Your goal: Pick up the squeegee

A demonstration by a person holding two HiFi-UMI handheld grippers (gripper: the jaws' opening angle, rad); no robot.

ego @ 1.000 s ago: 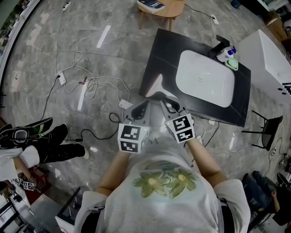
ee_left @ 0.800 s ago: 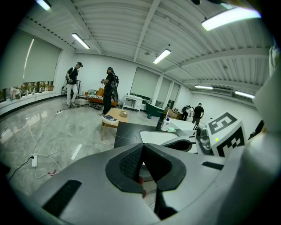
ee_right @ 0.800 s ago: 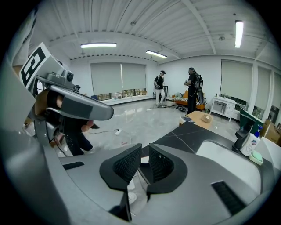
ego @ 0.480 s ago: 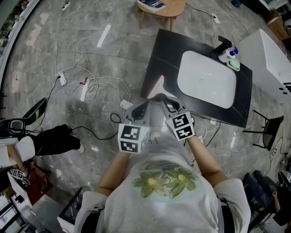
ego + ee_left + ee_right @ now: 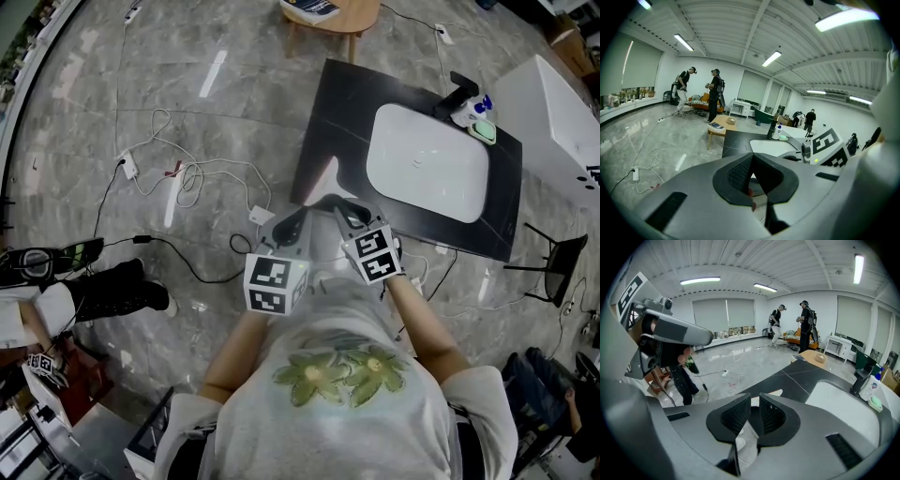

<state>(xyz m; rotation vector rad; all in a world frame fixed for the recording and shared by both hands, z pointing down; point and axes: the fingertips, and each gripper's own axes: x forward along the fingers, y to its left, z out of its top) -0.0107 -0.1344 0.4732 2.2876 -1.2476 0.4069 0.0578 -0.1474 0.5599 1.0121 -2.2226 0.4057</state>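
I cannot make out a squeegee in any view. A black counter (image 5: 337, 103) holds a white sink (image 5: 427, 173). At its far corner stand a black faucet (image 5: 455, 94), a small bottle (image 5: 476, 105) and a green pad (image 5: 483, 133). Both grippers are held close to the person's chest, at the counter's near edge. My left gripper (image 5: 292, 223) (image 5: 751, 159) is shut with nothing in it. Beside it, my right gripper (image 5: 345, 216) (image 5: 754, 404) is also shut and holds nothing; its view looks across the sink (image 5: 843, 401) toward the faucet (image 5: 859, 371).
White cables (image 5: 187, 173) trail over the grey floor at left. A wooden table (image 5: 333, 14) stands beyond the counter, with a white cabinet (image 5: 562, 122) at right and a black stand (image 5: 548, 267) near it. A seated person's black boots (image 5: 117, 291) are at left.
Both grippers have stayed almost where they were. The person at left has shifted their legs and a dark item there.
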